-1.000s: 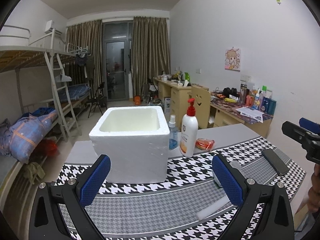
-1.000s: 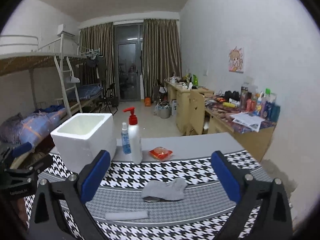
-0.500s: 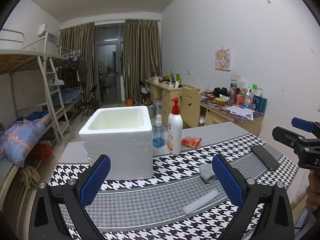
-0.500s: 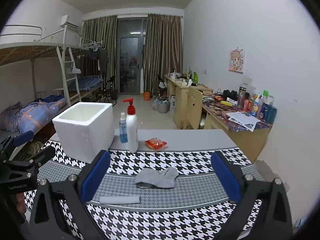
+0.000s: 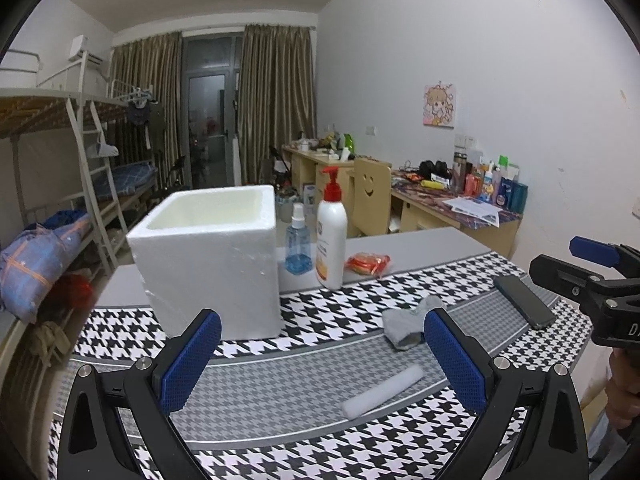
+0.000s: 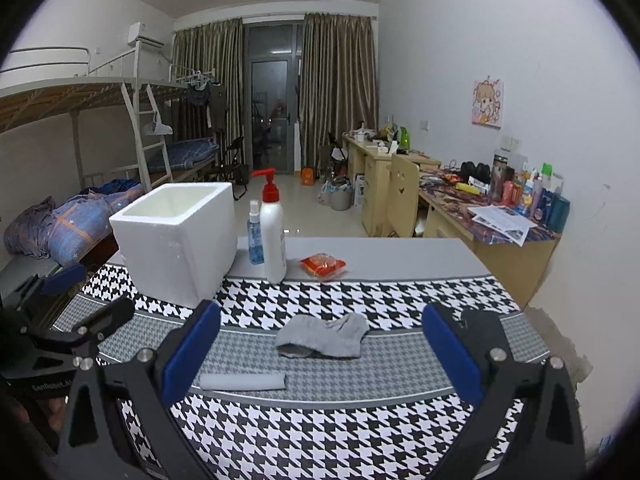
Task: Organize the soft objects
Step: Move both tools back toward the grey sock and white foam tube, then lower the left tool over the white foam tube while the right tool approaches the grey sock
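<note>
Both views have pulled back from the foam box (image 5: 208, 264); left claw (image 5: 320, 364) and right claw (image 6: 320, 354) gape wide, empty.

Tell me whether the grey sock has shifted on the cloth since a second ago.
No. The grey sock stays on the same grey band, right of the foam roll; only the cameras moved.
</note>
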`<action>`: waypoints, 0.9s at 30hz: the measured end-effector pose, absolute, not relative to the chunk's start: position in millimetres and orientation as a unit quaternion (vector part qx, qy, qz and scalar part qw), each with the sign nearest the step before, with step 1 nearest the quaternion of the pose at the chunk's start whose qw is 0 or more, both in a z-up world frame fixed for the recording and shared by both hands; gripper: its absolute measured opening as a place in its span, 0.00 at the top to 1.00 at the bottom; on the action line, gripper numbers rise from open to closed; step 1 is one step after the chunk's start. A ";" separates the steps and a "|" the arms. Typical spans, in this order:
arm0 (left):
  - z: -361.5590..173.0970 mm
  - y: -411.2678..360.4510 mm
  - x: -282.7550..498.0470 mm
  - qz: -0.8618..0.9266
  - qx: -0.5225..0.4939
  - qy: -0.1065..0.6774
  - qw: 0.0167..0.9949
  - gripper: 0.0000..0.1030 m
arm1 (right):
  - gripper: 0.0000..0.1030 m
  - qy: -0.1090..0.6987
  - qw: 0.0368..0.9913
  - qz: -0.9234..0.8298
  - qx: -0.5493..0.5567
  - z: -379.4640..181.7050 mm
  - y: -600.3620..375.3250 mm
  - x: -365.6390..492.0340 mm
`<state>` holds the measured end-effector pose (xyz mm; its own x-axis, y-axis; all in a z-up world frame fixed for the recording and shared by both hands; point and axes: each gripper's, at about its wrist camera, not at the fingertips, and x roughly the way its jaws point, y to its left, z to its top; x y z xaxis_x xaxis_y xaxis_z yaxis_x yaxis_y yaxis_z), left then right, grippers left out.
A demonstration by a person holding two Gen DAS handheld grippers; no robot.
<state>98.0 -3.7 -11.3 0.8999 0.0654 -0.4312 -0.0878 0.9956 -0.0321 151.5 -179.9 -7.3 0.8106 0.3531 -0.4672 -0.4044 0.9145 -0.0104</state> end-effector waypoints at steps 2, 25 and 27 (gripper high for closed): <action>-15.1 -7.4 100.8 0.038 -0.019 0.223 0.974 0.01 | 0.01 0.237 0.949 0.199 -0.055 -8.7 -180.1 151.0; -36.5 -20.9 109.4 0.005 -0.019 0.254 0.967 0.01 | 0.01 0.271 0.945 0.172 -0.052 -21.7 -201.1 139.5; -38.6 -22.2 110.2 0.005 -0.018 0.258 0.966 0.01 | 0.01 0.268 0.947 0.169 -0.051 -22.1 -201.9 138.6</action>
